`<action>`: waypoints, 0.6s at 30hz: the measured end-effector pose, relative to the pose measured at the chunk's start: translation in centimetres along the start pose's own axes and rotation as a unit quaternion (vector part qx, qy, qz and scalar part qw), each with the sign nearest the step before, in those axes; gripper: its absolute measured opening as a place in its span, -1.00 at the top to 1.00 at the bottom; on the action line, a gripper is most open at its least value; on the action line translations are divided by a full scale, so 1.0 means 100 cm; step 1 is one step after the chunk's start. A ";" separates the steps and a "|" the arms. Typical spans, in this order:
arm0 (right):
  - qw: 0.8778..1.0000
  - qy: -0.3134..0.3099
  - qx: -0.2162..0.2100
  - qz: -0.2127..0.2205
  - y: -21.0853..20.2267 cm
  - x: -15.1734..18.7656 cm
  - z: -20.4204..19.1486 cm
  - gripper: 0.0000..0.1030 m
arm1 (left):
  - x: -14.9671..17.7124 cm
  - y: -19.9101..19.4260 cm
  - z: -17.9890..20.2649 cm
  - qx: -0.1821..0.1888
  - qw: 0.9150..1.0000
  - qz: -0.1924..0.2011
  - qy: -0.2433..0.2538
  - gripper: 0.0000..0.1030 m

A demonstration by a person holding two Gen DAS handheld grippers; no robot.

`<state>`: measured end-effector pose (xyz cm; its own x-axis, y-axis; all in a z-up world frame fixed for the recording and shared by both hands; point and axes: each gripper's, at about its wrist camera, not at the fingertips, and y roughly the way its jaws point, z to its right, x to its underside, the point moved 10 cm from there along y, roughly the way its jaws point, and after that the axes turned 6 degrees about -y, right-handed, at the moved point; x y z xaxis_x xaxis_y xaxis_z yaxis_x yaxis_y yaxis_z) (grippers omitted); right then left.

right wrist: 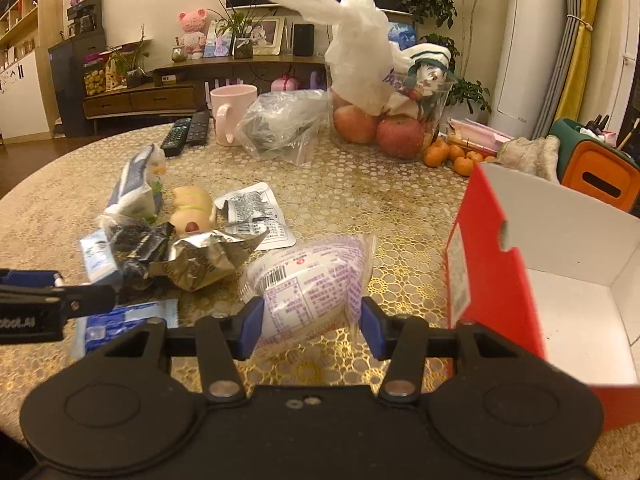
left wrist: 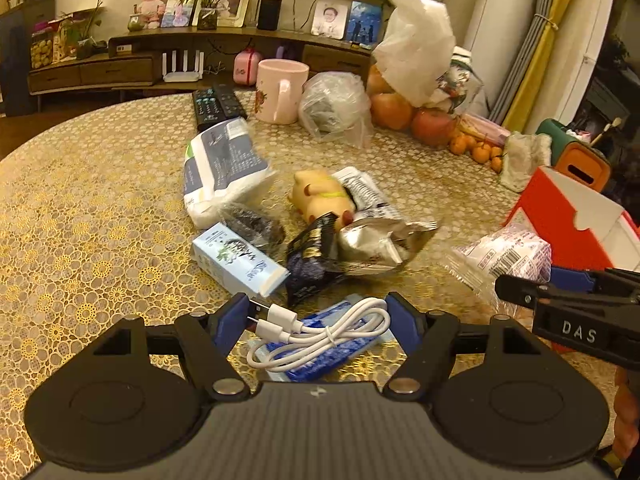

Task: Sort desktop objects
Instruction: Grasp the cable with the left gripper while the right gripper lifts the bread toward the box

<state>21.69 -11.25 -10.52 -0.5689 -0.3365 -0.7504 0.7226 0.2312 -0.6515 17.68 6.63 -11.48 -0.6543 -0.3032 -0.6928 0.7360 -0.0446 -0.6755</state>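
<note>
Tongs [right wrist: 312, 322] perhaps touching snack packet [right wrist: 310, 280]

Left gripper [left wrist: 320, 312], right gripper [right wrist: 312, 322]: jaws spread wide.

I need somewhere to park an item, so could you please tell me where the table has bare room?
Bare cloth lies between the printed sachet, the apples and the red box, and along the table's left edge beside the tissue pack. It is crowded around the silver wrapper and white cable.
</note>
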 end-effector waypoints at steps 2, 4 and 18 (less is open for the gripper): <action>1.000 0.000 -0.002 0.004 -0.011 0.000 0.001 0.02 | -0.001 -0.008 0.005 0.004 1.000 0.004 0.002 -0.43; 1.000 0.001 -0.006 0.010 -0.024 -0.001 0.002 0.02 | -0.003 -0.016 0.012 0.008 1.000 0.009 0.006 -0.43; 0.999 0.003 0.002 0.049 -0.106 -0.010 0.033 0.02 | -0.020 -0.065 0.075 0.042 0.997 0.040 0.049 -0.43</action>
<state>15.89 -16.42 -2.51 -0.4974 -0.3076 -0.8112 0.7765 0.2591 -0.5744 15.51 0.38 -3.80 -0.6032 -0.2148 -0.7681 0.7962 -0.1056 -0.5957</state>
